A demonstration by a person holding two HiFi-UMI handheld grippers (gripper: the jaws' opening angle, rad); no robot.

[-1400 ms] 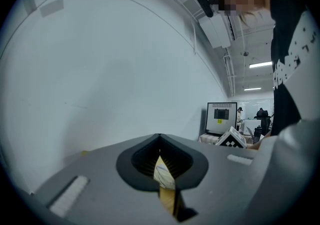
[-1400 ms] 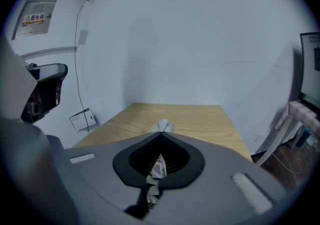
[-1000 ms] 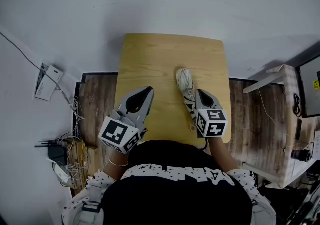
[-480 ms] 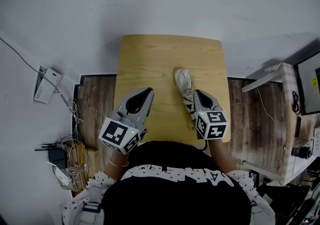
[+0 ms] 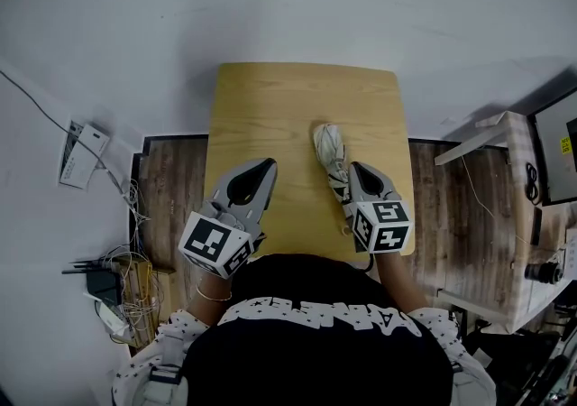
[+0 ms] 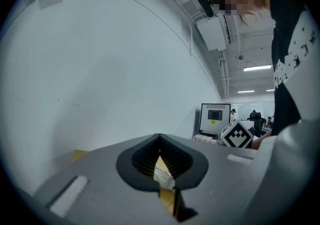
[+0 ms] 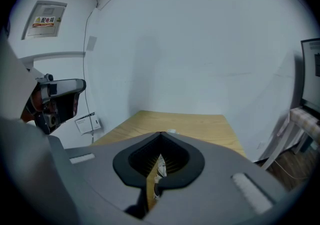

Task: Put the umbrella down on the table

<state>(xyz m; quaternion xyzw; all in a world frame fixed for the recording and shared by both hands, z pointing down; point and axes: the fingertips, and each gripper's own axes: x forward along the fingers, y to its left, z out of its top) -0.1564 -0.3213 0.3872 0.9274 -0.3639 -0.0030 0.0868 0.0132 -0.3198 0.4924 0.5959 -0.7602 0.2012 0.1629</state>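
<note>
A table point(image 5: 302, 97) stands against the wall. Over the table's right half the umbrella point(image 5: 332, 150) runs front to back. The right gripper point(image 5: 357, 170) is at the table's right front, against the umbrella's right side. The left gripper point(image 5: 264, 168) is over its left front. Cables point(image 5: 126, 291) lie left of the table and a desk point(image 5: 509, 215) stands right of it.

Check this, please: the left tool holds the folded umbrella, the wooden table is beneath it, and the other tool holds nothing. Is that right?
Wrong tool: the right tool holds the folded umbrella, as the head view shows. The wooden table is beneath it, and the other one, the left tool, holds nothing.
</note>
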